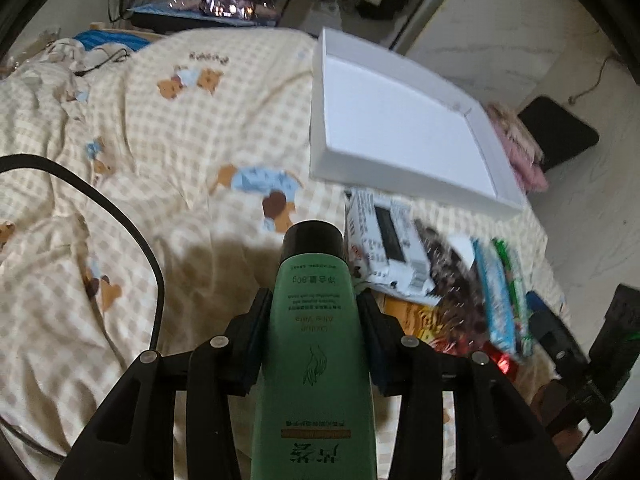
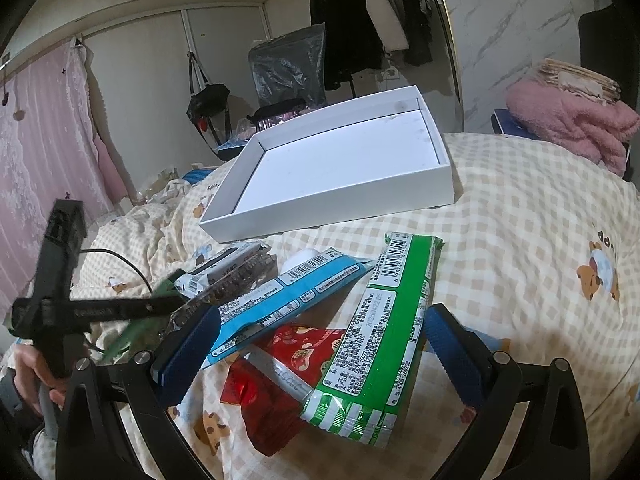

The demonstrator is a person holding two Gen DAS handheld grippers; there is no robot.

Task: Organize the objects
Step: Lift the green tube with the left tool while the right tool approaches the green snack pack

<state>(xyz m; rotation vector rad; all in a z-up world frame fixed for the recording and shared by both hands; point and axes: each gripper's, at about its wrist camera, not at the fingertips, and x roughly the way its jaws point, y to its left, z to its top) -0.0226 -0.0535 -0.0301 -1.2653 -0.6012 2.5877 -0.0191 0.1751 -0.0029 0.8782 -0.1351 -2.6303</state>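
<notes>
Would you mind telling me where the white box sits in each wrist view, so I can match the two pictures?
Left wrist view: the white box lies upper right of centre on the checked bedspread, beyond the green tube clamped in the left gripper.
Right wrist view: the white box sits at upper centre, behind the snack packets.
Shared landmark: the green packet lying near the box.

soft daylight, fisheye warp, motion blur on one side

both views are evenly lit and mildly dim, with black vignette corners and bowed edges. the left wrist view is smeared: the white box (image 1: 404, 120) and snack packets (image 1: 460, 288) blur, and a soft shadow falls on the bedspread (image 1: 160, 152). the right wrist view is sharper, with packet print legible.
</notes>
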